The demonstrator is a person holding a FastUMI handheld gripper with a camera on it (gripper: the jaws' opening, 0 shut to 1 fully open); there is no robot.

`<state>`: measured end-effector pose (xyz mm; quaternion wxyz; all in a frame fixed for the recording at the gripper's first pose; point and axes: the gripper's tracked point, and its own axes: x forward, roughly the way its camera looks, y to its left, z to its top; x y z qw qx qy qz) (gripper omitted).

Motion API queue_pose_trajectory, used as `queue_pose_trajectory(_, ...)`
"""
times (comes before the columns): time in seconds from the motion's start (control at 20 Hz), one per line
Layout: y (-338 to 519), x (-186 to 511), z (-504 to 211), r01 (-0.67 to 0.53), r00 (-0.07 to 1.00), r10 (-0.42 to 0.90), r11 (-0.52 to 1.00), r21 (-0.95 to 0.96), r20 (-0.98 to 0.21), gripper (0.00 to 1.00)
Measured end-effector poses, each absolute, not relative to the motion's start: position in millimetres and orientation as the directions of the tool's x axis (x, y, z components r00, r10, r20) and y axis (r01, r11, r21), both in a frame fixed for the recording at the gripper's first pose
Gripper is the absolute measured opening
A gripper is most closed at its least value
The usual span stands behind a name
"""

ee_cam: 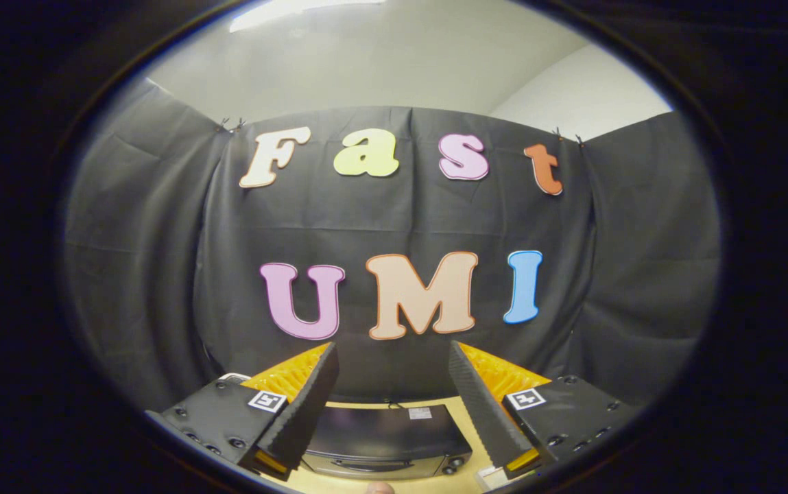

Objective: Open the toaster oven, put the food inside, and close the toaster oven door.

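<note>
Gripper view: looks forward and slightly down over the two fingers toward the booth's black cloth wall (pixel 394 226).
Hand-held gripper (pixel 394 374): released, fingers spread wide, nothing between them; the ribbed pads (pixel 483 405) face each other across a clear gap.
Finger heading: both tips point to 12 o'clock, angled a little toward each other, raised above the counter.
Toaster oven (pixel 387 439): below and just beyond the fingers, at 6 o'clock from the gap's middle, sitting on the counter (pixel 466 418).
Oven long axis: runs 9 to 3 o'clock, crosswise to the fingers; the dark top panel is seen from above.
Oven front: faces 6 o'clock, toward the camera; a bar handle (pixel 369 465) runs along the front and two round knobs (pixel 452 465) sit at its 3 o'clock end. Door looks closed.
Oven back edge: close to the foot of the cloth wall at 12 o'clock, a small pale tag (pixel 420 413) near that edge.
Open room: a strip of pale wood counter shows at the oven's 3 o'clock side and a narrow band in front at 6 o'clock.
Small items: a rounded pinkish shape (pixel 378 488) at 6 o'clock in front of the oven, too cut off to identify; a pale object (pixel 493 477) at about 5 o'clock under the right finger, unclear.
</note>
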<state>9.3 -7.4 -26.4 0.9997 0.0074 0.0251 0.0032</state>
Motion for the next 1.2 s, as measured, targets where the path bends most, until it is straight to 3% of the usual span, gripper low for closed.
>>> queue_pose_trajectory(0.65,18,31,-111,-0.045,0.993,0.049,0.998,0.036,-0.109,1.00)
queue_pose_trajectory(1.2,35,41,-289,-0.003,0.932,0.051,0.991,0.130,-0.360,1.00)
